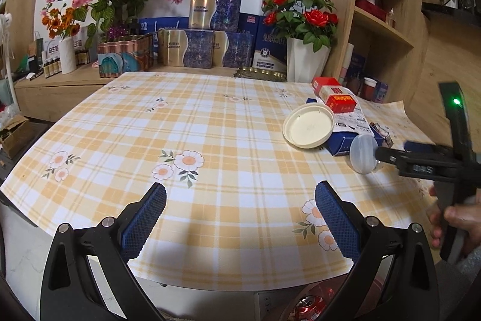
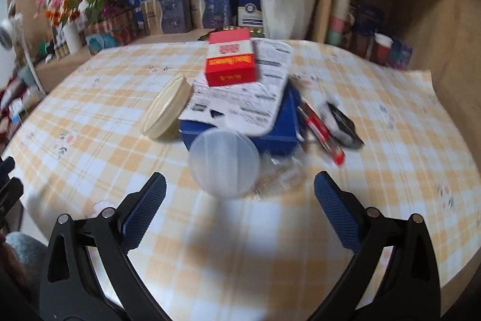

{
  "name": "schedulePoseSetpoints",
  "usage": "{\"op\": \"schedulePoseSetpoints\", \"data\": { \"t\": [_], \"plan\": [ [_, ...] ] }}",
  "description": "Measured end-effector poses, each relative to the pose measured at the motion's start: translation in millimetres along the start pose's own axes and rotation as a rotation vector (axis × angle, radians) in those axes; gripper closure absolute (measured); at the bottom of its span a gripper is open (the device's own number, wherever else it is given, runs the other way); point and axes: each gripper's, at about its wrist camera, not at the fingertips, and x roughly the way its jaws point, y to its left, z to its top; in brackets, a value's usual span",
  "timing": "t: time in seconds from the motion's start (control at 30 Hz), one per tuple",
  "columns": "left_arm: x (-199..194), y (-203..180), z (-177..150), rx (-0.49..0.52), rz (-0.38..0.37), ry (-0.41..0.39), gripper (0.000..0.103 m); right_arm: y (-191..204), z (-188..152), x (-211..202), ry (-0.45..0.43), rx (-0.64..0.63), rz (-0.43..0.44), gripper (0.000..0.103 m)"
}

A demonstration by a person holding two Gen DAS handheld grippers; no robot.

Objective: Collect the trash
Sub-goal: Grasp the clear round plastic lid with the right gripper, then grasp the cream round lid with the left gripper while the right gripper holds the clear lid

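The trash lies in a pile on the right of the plaid tablecloth (image 1: pixel 210 122): a cream lid (image 1: pixel 308 125) (image 2: pixel 166 107), a red cigarette box (image 1: pixel 339 101) (image 2: pixel 231 62) on a white printed sheet (image 2: pixel 246 92), and a blue box (image 2: pixel 279 128) beneath. A translucent round lid (image 2: pixel 224 163) (image 1: pixel 363 152) leans at the pile's near side beside crumpled clear wrap (image 2: pixel 279 173). My right gripper (image 2: pixel 240 200) (image 1: pixel 393 151) is open, its tips just short of that lid. My left gripper (image 1: pixel 240 215) is open over bare cloth, well left of the pile.
A red stick wrapper (image 2: pixel 323 128) and a black-and-white item (image 2: pixel 339 122) lie right of the blue box. Boxes, flower vases and a white rose pot (image 1: pixel 303 59) line the back. Shelves (image 1: pixel 384 20) stand at the right. A red can (image 1: pixel 309 303) sits below the table edge.
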Motion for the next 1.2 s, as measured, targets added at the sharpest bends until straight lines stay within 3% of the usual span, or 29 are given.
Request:
{"op": "schedulePoseSetpoints", "data": {
  "t": [0.2, 0.33, 0.53, 0.63, 0.77, 1.03, 1.2],
  "plan": [
    [5.4, -1.6, -1.2, 0.003, -0.005, 0.015, 0.006, 23.0, 5.8, 28.0, 0.045, -0.149, -0.141, 0.006],
    [9.0, 1.1, -0.8, -0.009, 0.000, 0.024, 0.006, 24.4, 2.8, 39.5, 0.080, -0.150, -0.165, 0.008],
    [12.1, -2.7, -1.8, 0.004, -0.004, 0.037, 0.006, 23.1, 2.6, 43.9, 0.081, -0.163, -0.218, 0.025],
    [11.4, -4.7, -2.1, 0.012, -0.010, 0.036, 0.006, 18.7, 0.0, 35.8, 0.048, -0.137, -0.195, 0.037],
    [13.6, -5.2, -2.8, 0.012, -0.010, 0.047, 0.006, 2.3, -3.5, 12.8, -0.039, -0.041, -0.114, 0.037],
    [18.2, -12.9, -4.7, 0.038, -0.010, 0.064, 0.006, -32.4, -6.3, -15.4, -0.083, 0.130, 0.035, 0.037],
    [21.4, -17.4, -3.6, 0.053, -0.030, 0.081, 0.006, -45.0, -11.6, -26.1, -0.092, 0.162, 0.058, 0.037]
  ]
}}
